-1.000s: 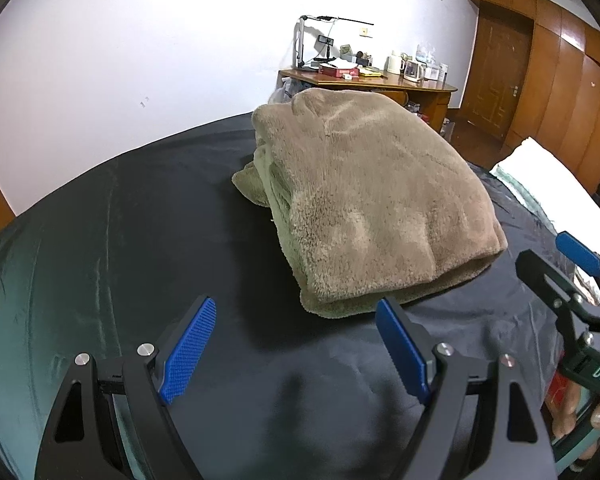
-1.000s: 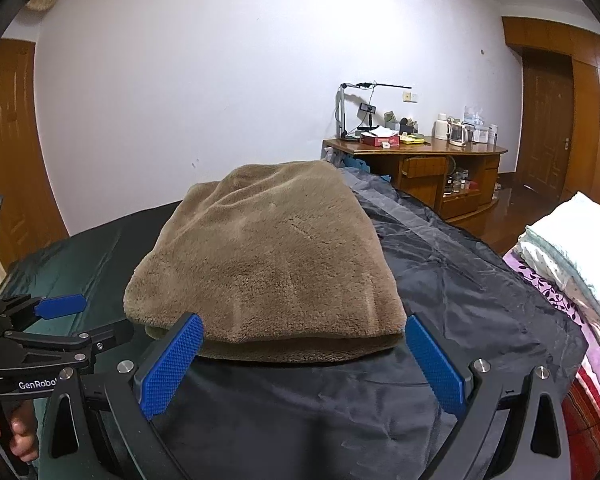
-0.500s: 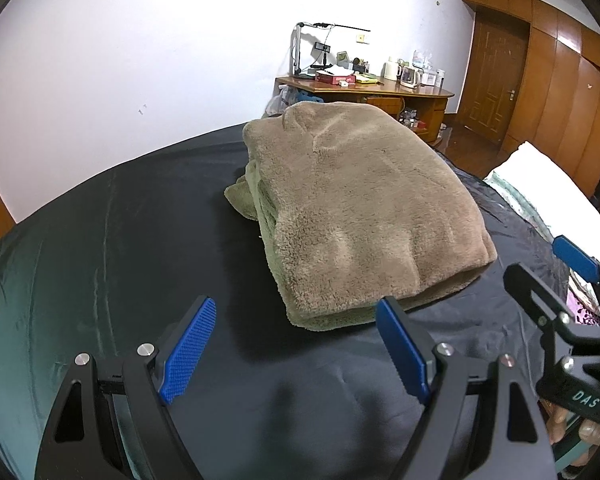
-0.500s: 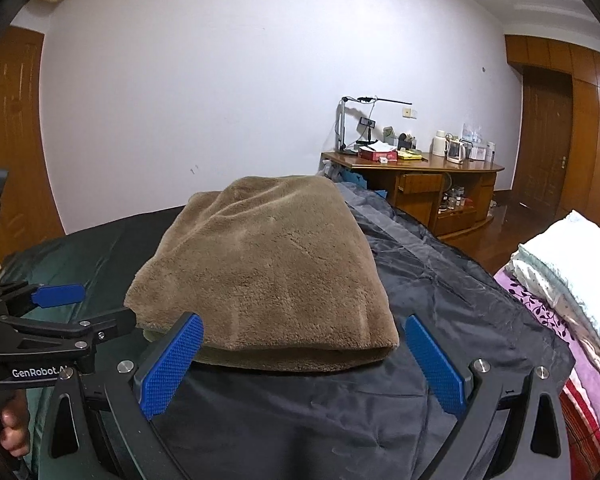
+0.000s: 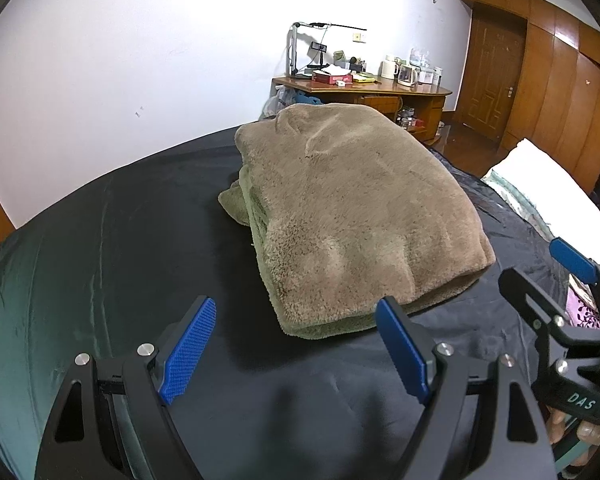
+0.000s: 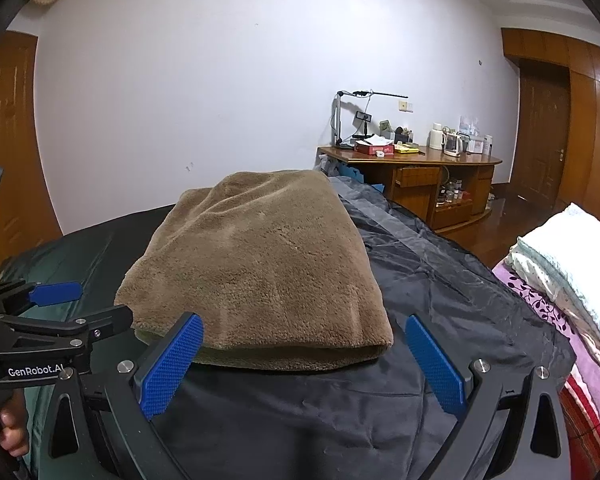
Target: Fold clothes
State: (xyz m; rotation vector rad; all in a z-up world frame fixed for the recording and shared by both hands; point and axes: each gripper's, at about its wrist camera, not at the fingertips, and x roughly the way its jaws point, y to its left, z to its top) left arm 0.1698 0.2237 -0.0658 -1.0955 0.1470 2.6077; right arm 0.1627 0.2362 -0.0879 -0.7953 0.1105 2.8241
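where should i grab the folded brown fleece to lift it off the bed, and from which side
Take the folded fleece at its near rounded edge, coming in low from the front. There the layers wrap into one thick roll facing the open right gripper, so a pinch would likely catch every layer. The left side shows loose separate layers that could slip apart.

Even, bright indoor light; sharp focus; fisheye bends edges, dark vignette at corners; soft shadows on bed (image 5: pixel 100 240).
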